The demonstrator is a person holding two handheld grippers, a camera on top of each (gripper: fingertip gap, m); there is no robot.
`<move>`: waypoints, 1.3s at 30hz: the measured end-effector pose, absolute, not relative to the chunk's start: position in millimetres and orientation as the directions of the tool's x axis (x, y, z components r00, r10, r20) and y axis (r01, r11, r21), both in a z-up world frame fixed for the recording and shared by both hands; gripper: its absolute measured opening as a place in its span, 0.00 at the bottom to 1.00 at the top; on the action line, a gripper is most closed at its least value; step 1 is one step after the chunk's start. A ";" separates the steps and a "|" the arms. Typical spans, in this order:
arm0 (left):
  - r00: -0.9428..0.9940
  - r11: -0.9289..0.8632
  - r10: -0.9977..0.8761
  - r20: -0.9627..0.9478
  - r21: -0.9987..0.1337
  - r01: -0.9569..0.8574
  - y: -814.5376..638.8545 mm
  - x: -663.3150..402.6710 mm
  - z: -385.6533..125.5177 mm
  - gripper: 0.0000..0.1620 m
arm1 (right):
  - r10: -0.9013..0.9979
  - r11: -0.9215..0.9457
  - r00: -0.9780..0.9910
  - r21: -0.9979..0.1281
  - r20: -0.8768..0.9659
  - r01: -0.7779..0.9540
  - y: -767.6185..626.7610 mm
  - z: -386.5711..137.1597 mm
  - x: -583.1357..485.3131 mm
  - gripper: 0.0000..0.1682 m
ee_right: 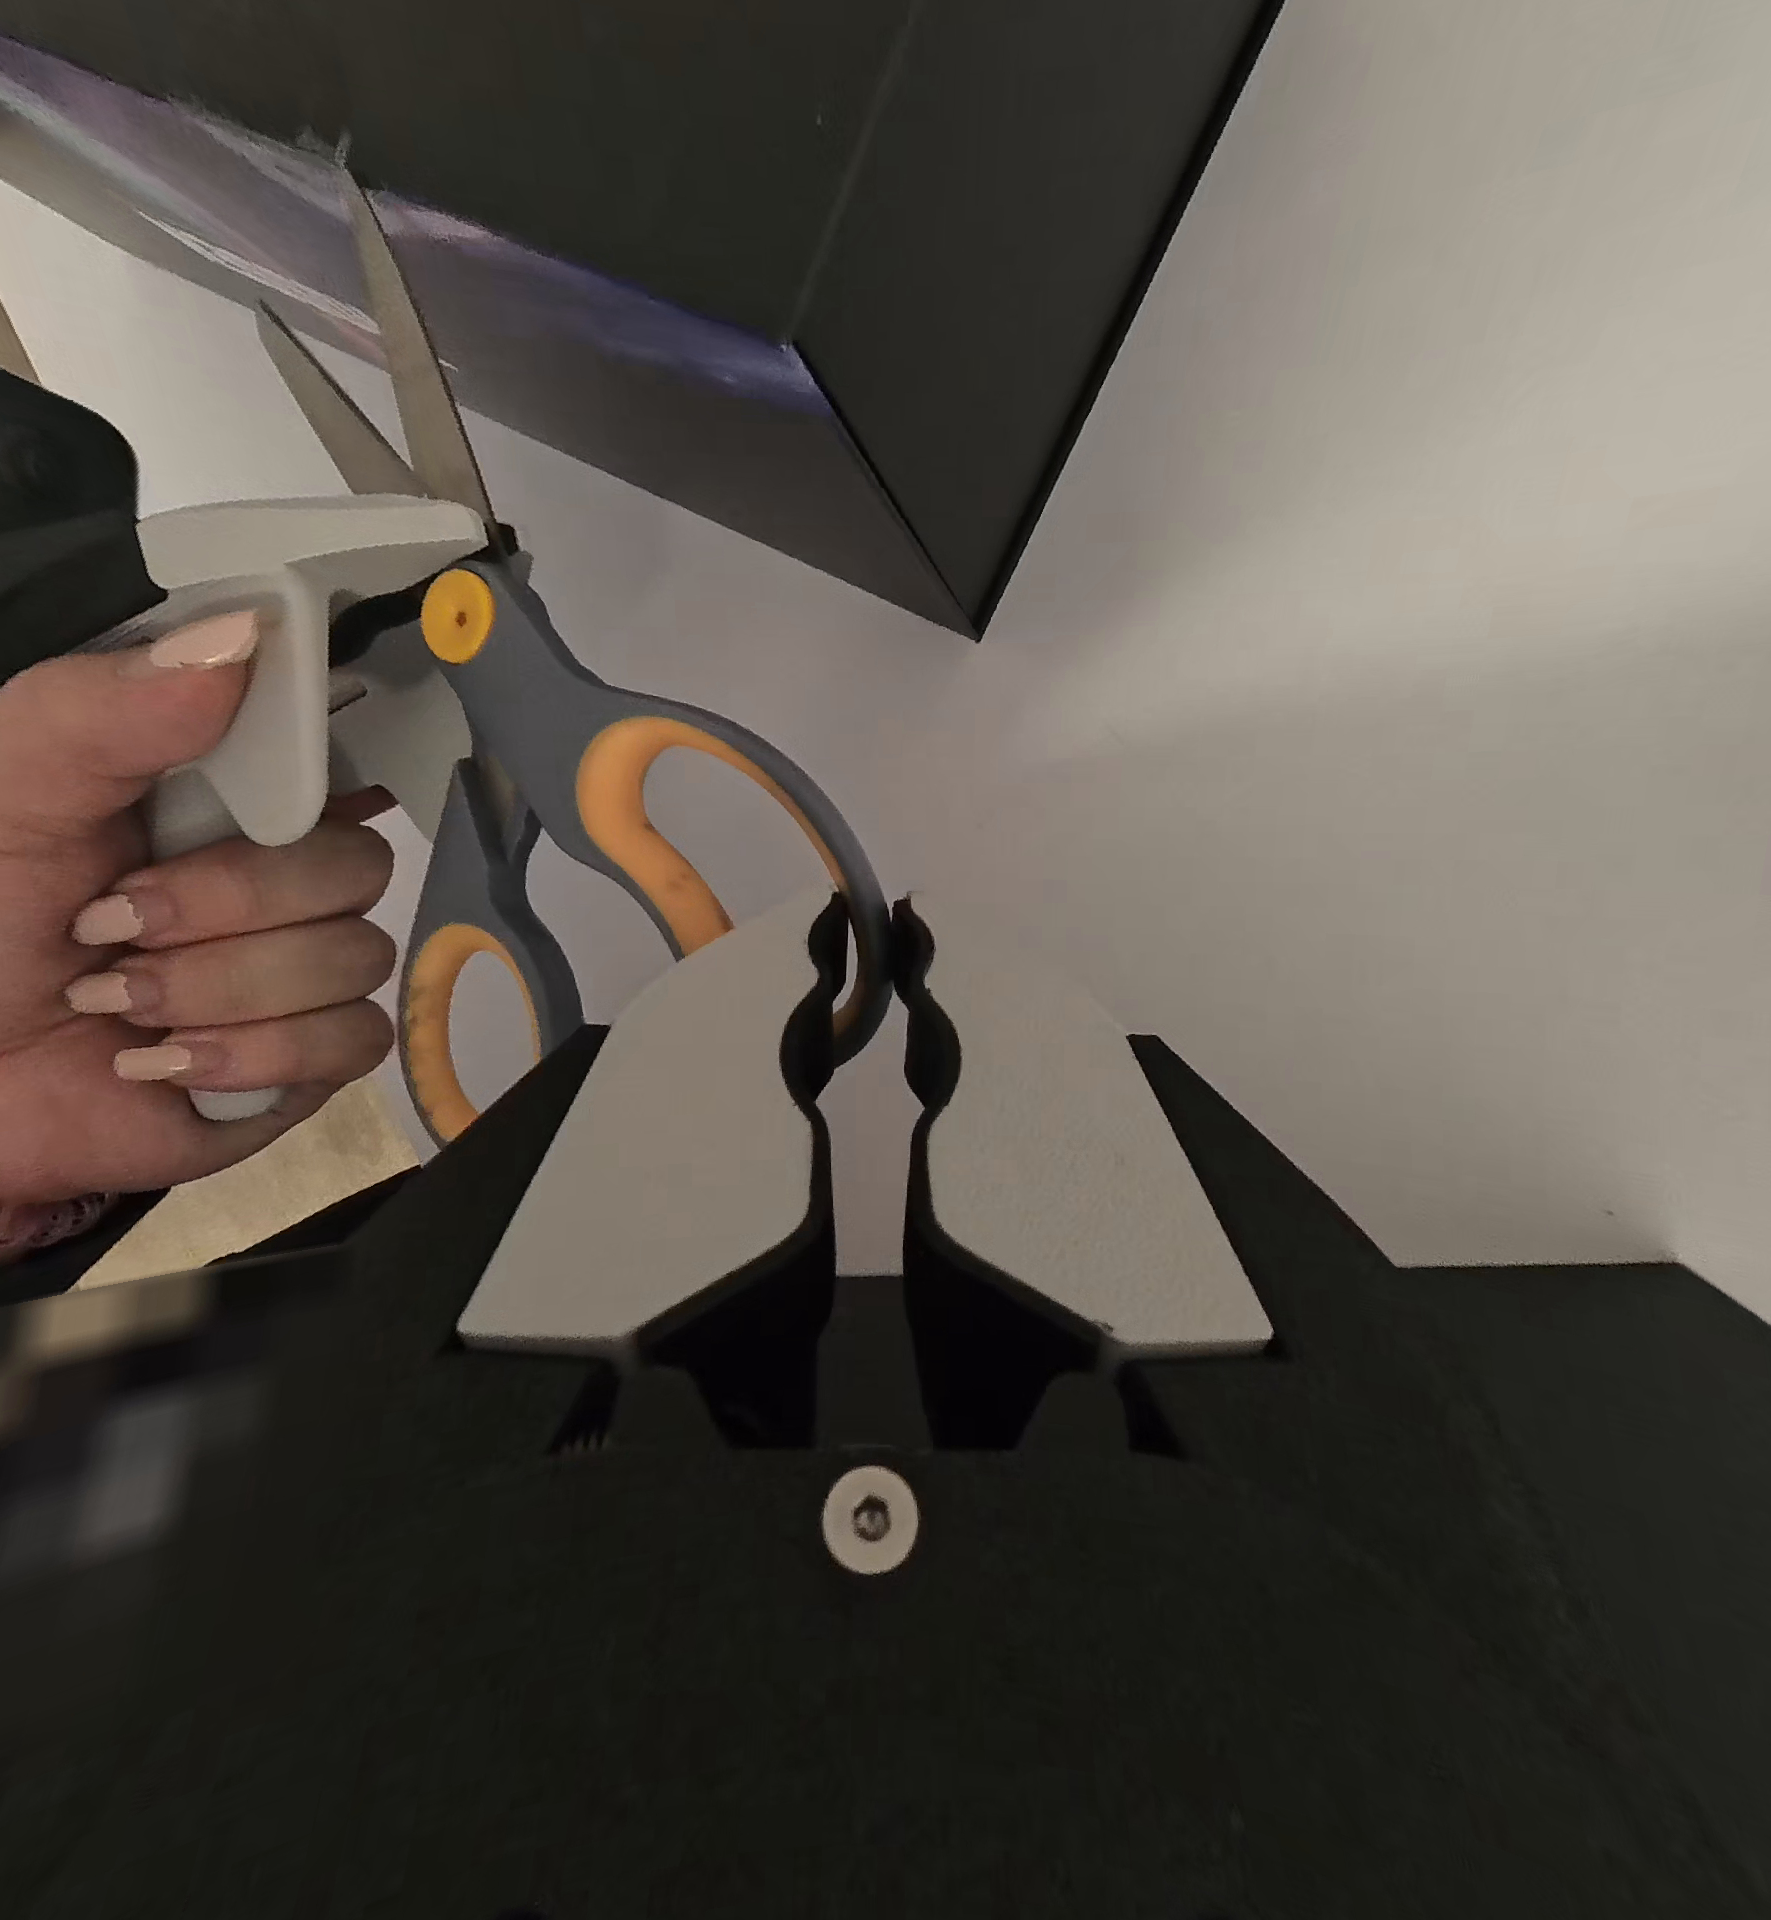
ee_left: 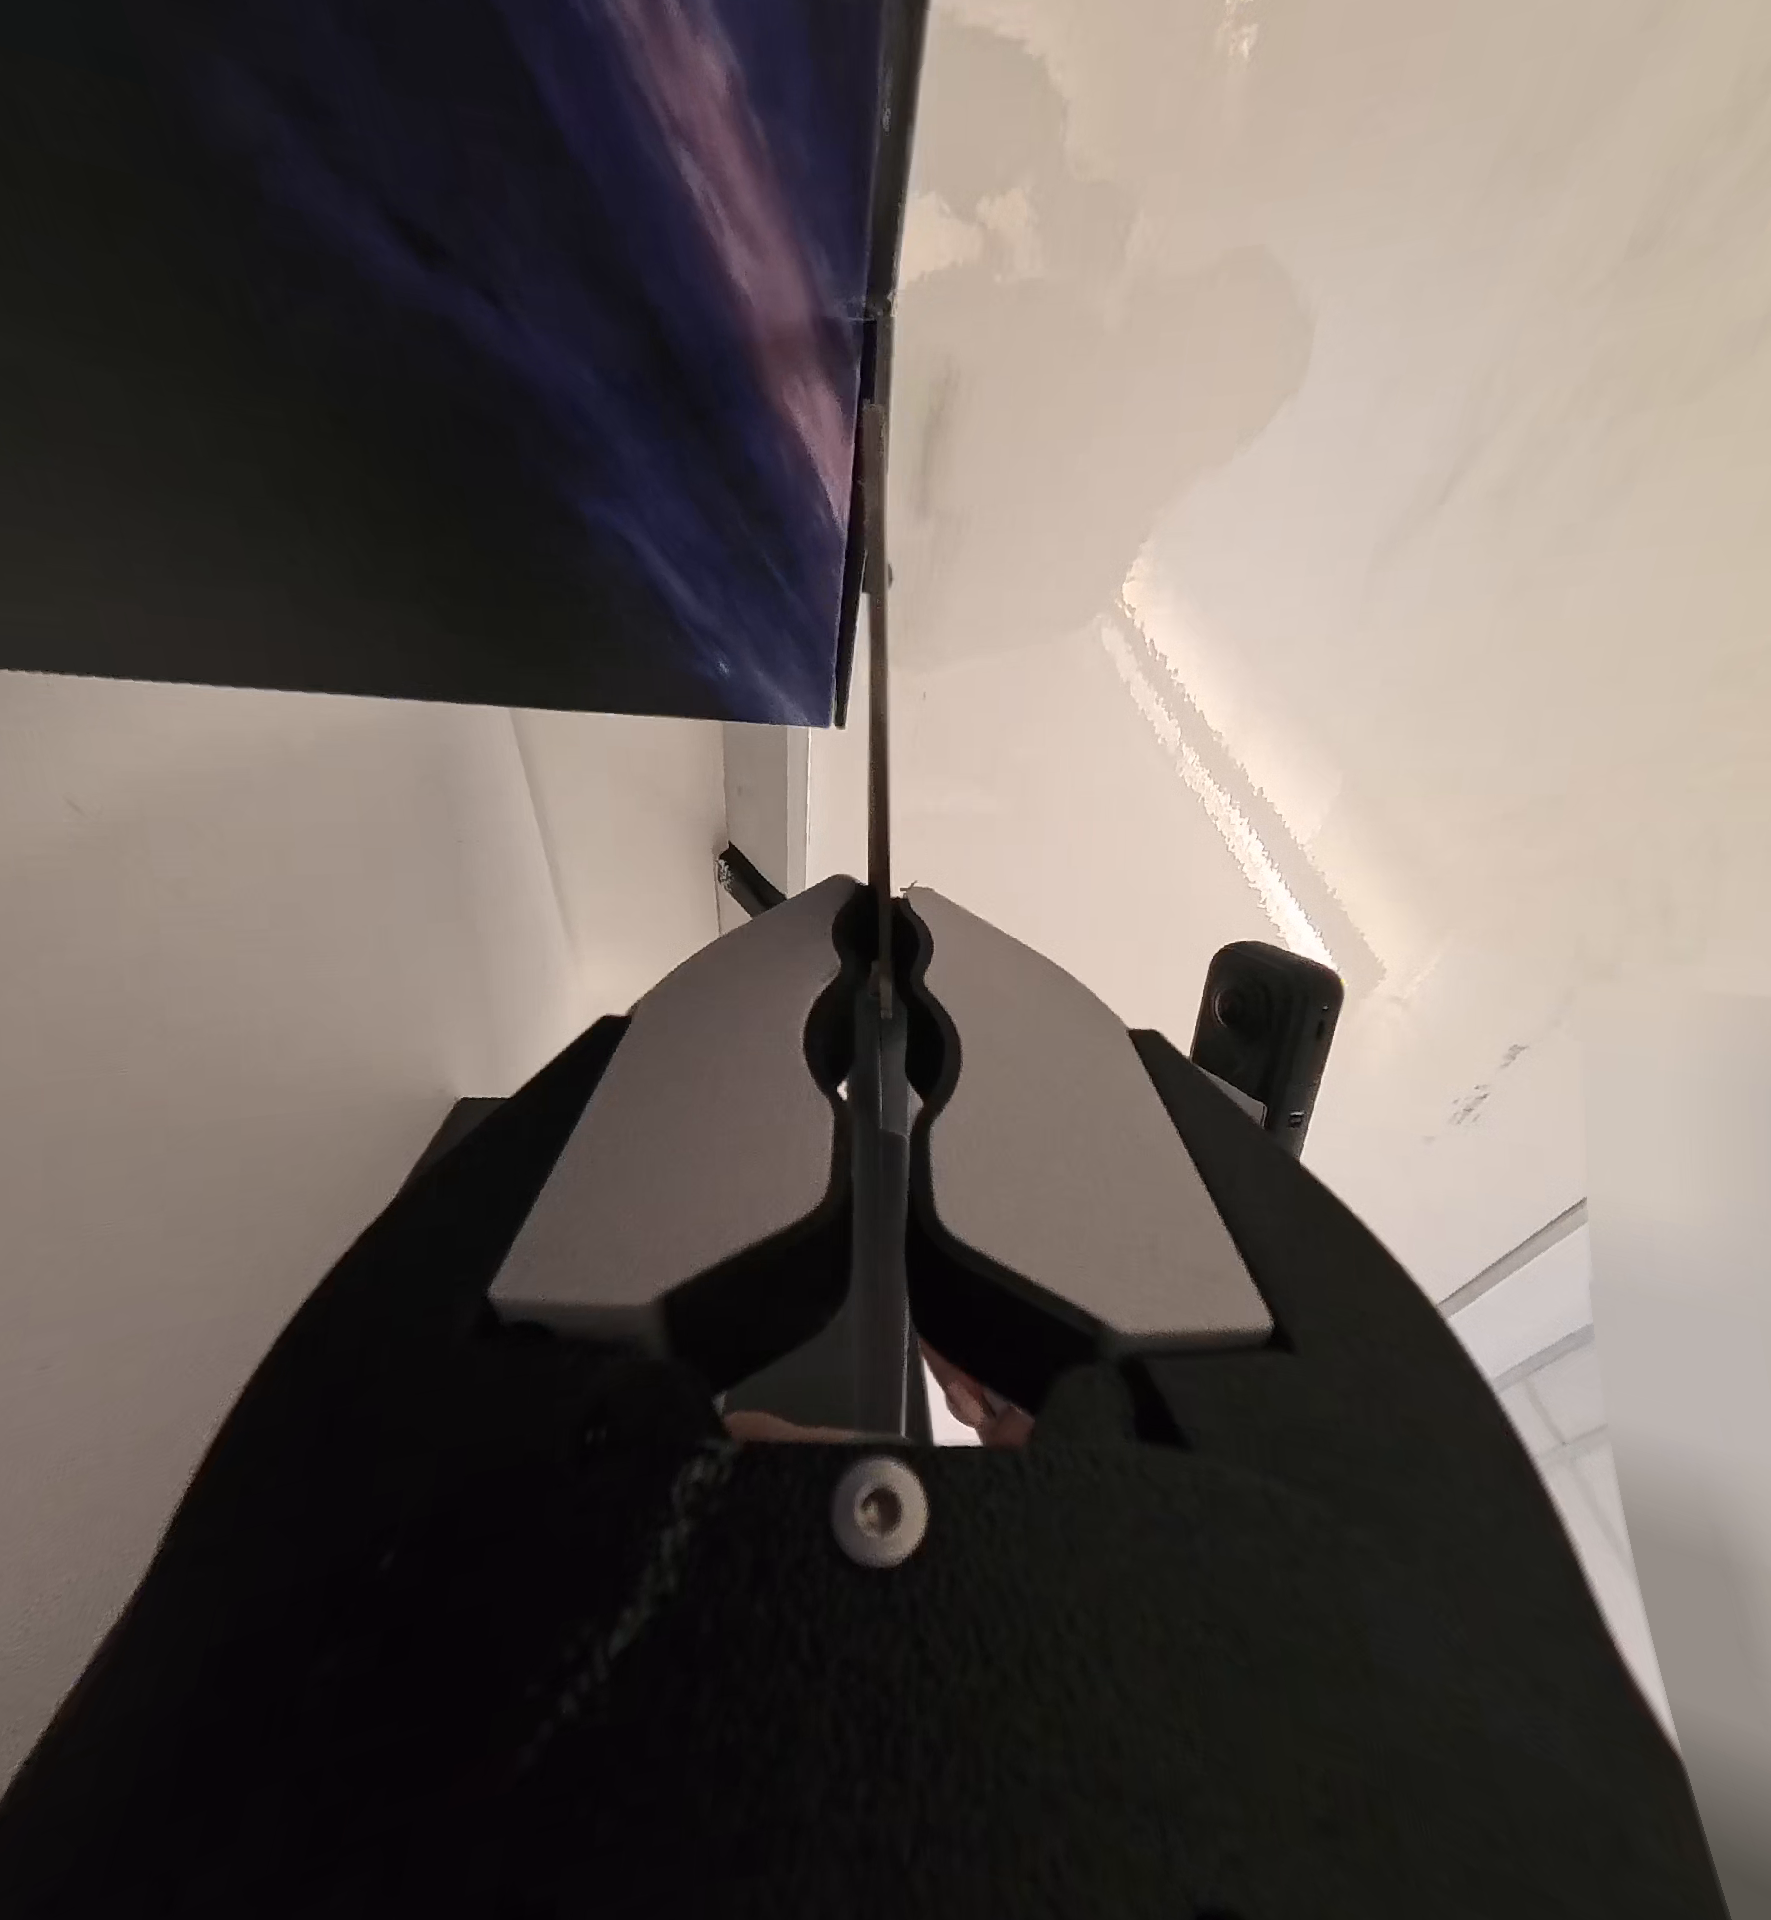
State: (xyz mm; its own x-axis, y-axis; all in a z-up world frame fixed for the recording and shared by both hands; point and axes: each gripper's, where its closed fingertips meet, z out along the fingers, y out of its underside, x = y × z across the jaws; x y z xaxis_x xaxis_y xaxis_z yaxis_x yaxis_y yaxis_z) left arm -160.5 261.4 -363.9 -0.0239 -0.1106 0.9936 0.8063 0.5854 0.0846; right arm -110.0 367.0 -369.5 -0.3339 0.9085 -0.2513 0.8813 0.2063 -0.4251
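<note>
The left tool (ee_left: 886,904) is pressed together on a pair of scissors (ee_right: 590,727), pinching them near the pivot so that the blades run out past its tips, edge-on in its own view. The right tool (ee_right: 873,914) is closed on the larger grey-and-orange handle loop of the scissors. The blades stand parted, their tips against the lower edge of a dark box (ee_right: 735,208) with a blue-purple face, above the scissors. A hand (ee_right: 81,894) grips the left tool's white handle, beside the scissors. A small black camera (ee_left: 1265,1039) stands just right of the left tool.
</note>
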 end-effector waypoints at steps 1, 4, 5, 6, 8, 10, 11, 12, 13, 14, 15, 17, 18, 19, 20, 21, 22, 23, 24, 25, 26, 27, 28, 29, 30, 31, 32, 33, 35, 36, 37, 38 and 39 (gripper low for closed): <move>-0.026 0.586 -0.117 0.993 0.090 0.805 261.9 -160.7 -364.4 0.01 | 0.909 0.208 -0.334 -0.424 -0.248 0.881 365.5 -369.8 -110.1 0.05; -0.035 0.587 -0.141 0.989 0.112 0.802 261.2 -161.6 -360.9 0.01 | 0.910 0.219 -0.341 -0.423 -0.238 0.879 368.0 -367.0 -110.0 0.05; -0.036 0.587 -0.148 0.988 0.117 0.801 260.9 -161.6 -359.8 0.01 | 0.907 0.217 -0.341 -0.418 -0.248 0.882 368.5 -366.4 -110.4 0.05; -0.033 0.586 -0.156 0.987 0.120 0.801 261.0 -161.3 -359.5 0.01 | 0.902 0.215 -0.343 -0.417 -0.261 0.883 365.6 -365.4 -112.0 0.05; -0.040 0.587 -0.178 0.983 0.138 0.798 261.1 -162.4 -357.1 0.01 | 0.901 0.208 -0.342 -0.428 -0.265 0.880 366.6 -360.6 -113.8 0.05; -0.034 0.594 -0.172 0.985 0.131 0.793 261.6 -163.4 -355.9 0.01 | 0.905 0.221 -0.349 -0.433 -0.243 0.874 367.9 -358.3 -116.9 0.05; -0.037 0.600 -0.172 0.984 0.134 0.788 261.4 -164.0 -355.8 0.01 | 0.907 0.228 -0.351 -0.430 -0.232 0.874 368.1 -358.5 -118.5 0.05; -0.043 0.609 -0.182 0.982 0.147 0.780 260.5 -164.7 -355.9 0.01 | 0.908 0.231 -0.352 -0.429 -0.228 0.873 368.3 -358.0 -119.9 0.05; -0.046 0.624 -0.205 0.978 0.167 0.764 257.1 -166.4 -355.7 0.01 | 0.903 0.224 -0.355 -0.441 -0.242 0.869 365.2 -356.4 -122.7 0.05; -0.045 0.633 -0.217 0.975 0.176 0.754 253.5 -167.5 -355.6 0.01 | 0.898 0.215 -0.355 -0.445 -0.260 0.869 361.5 -355.5 -125.4 0.05; -0.039 0.637 -0.211 0.977 0.168 0.752 250.9 -168.3 -355.9 0.01 | 0.895 0.229 -0.365 -0.439 -0.256 0.869 359.2 -356.2 -127.6 0.05; -0.028 0.627 -0.191 0.981 0.144 0.766 249.6 -169.0 -356.2 0.01 | 0.899 0.267 -0.384 -0.431 -0.211 0.862 359.1 -358.0 -130.9 0.05; -0.031 0.621 -0.194 0.981 0.147 0.770 249.7 -169.1 -355.6 0.01 | 0.899 0.272 -0.388 -0.433 -0.204 0.859 358.8 -357.0 -130.5 0.05; -0.032 0.620 -0.201 0.979 0.152 0.769 249.7 -168.5 -354.5 0.02 | 0.897 0.264 -0.386 -0.439 -0.216 0.859 357.5 -354.5 -128.6 0.05; -0.035 0.615 -0.205 0.978 0.157 0.773 252.0 -167.3 -353.7 0.02 | 0.897 0.255 -0.380 -0.440 -0.226 0.861 358.2 -352.8 -124.9 0.05; -0.039 0.609 -0.208 0.977 0.160 0.777 254.7 -165.3 -353.0 0.01 | 0.897 0.251 -0.377 -0.437 -0.230 0.864 360.9 -352.0 -120.9 0.05; -0.043 0.603 -0.215 0.976 0.168 0.780 258.1 -163.9 -352.5 0.01 | 0.898 0.246 -0.373 -0.435 -0.234 0.866 363.8 -351.5 -118.0 0.05; -0.046 0.594 -0.225 0.973 0.175 0.785 261.8 -162.7 -351.9 0.01 | 0.900 0.237 -0.366 -0.438 -0.236 0.867 366.7 -350.2 -116.5 0.05; -0.045 0.585 -0.225 0.973 0.172 0.792 265.0 -161.6 -351.2 0.01 | 0.901 0.228 -0.359 -0.437 -0.243 0.870 369.4 -348.3 -114.6 0.05; -0.044 0.579 -0.228 0.973 0.172 0.797 267.6 -161.7 -350.7 0.01 | 0.902 0.216 -0.351 -0.440 -0.253 0.872 371.5 -345.8 -113.2 0.04; -0.046 0.574 -0.237 0.970 0.178 0.799 268.8 -162.2 -350.2 0.01 | 0.902 0.202 -0.344 -0.450 -0.260 0.870 373.2 -342.7 -113.3 0.05; -0.048 0.573 -0.243 0.969 0.184 0.798 268.5 -162.1 -349.2 0.01 | 0.902 0.195 -0.341 -0.453 -0.266 0.870 373.5 -341.2 -113.5 0.04; -0.049 0.576 -0.244 0.969 0.186 0.796 268.2 -162.3 -349.9 0.01 | 0.902 0.202 -0.343 -0.447 -0.261 0.872 373.3 -341.6 -113.4 0.05; -0.057 0.582 -0.255 0.965 0.200 0.788 266.8 -162.8 -350.7 0.01 | 0.902 0.213 -0.350 -0.445 -0.254 0.870 372.2 -341.9 -113.8 0.05; -0.064 0.582 -0.276 0.959 0.220 0.782 265.1 -163.4 -350.9 0.01 | 0.901 0.223 -0.358 -0.446 -0.244 0.867 370.3 -342.5 -115.0 0.05; -0.065 0.583 -0.284 0.957 0.226 0.780 263.4 -163.6 -351.1 0.01 | 0.900 0.234 -0.366 -0.446 -0.238 0.864 368.9 -343.1 -115.9 0.05; -0.056 0.584 -0.273 0.960 0.211 0.784 263.1 -163.6 -351.0 0.01 | 0.901 0.240 -0.369 -0.443 -0.230 0.864 368.6 -343.4 -116.5 0.05; -0.048 0.584 -0.260 0.964 0.197 0.787 263.1 -163.5 -350.7 0.01 | 0.901 0.243 -0.370 -0.444 -0.226 0.862 368.7 -343.0 -116.9 0.05; -0.047 0.590 -0.245 0.968 0.187 0.786 263.0 -163.6 -350.1 0.01 | 0.901 0.228 -0.361 -0.448 -0.239 0.865 367.7 -343.0 -118.0 0.05; -0.048 0.591 -0.244 0.969 0.188 0.784 263.2 -163.6 -350.2 0.01 | 0.902 0.226 -0.359 -0.448 -0.238 0.865 367.9 -343.7 -118.8 0.05; -0.052 0.588 -0.255 0.966 0.197 0.784 263.3 -163.5 -350.7 0.01 | 0.904 0.227 -0.359 -0.449 -0.233 0.864 368.0 -344.0 -119.9 0.05; -0.056 0.586 -0.271 0.961 0.211 0.783 263.4 -163.6 -350.7 0.01 | 0.904 0.234 -0.363 -0.449 -0.225 0.862 367.9 -344.9 -121.6 0.05; -0.056 0.586 -0.278 0.959 0.216 0.781 263.4 -163.6 -350.7 0.01 | 0.905 0.237 -0.365 -0.451 -0.220 0.860 367.7 -344.3 -124.2 0.05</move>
State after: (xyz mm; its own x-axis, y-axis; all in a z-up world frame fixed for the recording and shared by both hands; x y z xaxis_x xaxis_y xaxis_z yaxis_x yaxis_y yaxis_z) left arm -163.6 263.4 -350.7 -0.0565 -0.2777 0.9590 0.7813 0.5857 0.2156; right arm -124.2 367.7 -344.3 -0.3648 0.9048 -0.2199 0.8603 0.2371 -0.4513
